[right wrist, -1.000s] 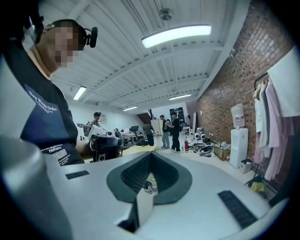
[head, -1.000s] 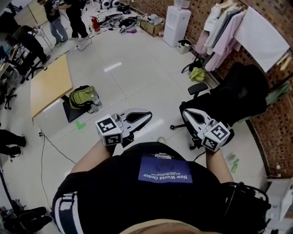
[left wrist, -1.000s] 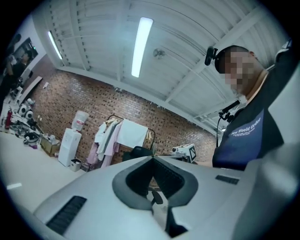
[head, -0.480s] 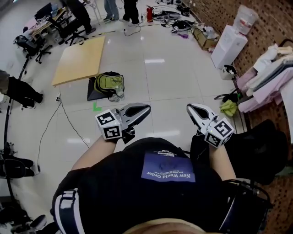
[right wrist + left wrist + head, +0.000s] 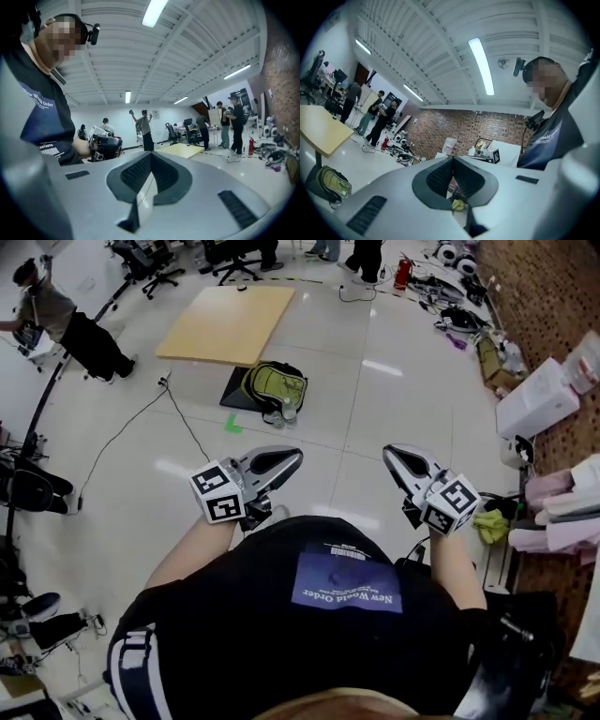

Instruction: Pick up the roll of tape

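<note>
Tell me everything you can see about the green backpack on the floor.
The olive-green fabric backpack with black trim lies slumped on the pale tiled floor, partly on a dark flat mat, close beside the light wooden table. What look like clear bottles rest against it. Nobody touches it.

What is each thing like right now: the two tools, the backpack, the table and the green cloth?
left tool, shut, nothing in it
right tool, shut, nothing in it
backpack, lying on the floor
table, standing upright
green cloth, crumpled in a heap
roll of tape, not in sight
</note>
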### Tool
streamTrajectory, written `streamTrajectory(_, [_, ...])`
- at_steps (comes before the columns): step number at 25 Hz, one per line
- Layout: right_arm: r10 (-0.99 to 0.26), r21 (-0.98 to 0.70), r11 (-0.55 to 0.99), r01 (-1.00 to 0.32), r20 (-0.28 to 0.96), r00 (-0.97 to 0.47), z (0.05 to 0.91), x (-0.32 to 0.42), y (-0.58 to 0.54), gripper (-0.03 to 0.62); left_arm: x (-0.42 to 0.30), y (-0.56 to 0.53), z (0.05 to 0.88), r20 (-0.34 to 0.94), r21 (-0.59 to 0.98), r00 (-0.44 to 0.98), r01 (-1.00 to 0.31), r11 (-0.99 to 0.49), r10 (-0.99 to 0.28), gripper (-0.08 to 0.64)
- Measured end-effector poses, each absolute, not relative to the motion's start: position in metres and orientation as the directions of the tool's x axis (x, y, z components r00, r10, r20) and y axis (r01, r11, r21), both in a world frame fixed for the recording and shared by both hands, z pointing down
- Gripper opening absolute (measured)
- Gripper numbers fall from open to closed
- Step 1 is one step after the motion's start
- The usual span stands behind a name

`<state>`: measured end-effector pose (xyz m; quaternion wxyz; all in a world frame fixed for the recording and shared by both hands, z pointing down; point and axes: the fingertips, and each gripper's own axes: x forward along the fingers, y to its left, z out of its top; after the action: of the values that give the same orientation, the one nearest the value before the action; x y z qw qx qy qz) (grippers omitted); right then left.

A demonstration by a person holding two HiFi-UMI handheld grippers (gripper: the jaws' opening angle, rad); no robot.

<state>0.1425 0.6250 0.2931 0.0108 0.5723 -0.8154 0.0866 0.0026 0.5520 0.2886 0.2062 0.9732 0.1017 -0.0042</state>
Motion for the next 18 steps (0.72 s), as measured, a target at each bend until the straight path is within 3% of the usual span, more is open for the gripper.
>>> streamTrajectory(6, [-0.89,-0.107,0.43,-0.897,0.118,-0.441,0.288,0.119,0.509,-0.015,-0.011,0.459,0.292,-0.091,0.37,0.986,0.167,-0.914,0.143,0.007])
streamTrajectory(18, [-0.876,-0.155,0.468,-0.87,0.053,-0.48,0.261,0.084,0.285,-0.015,-0.048,0.238,0.268,-0.082,0.309,0.99,0.137,-0.941,0.117,0.007])
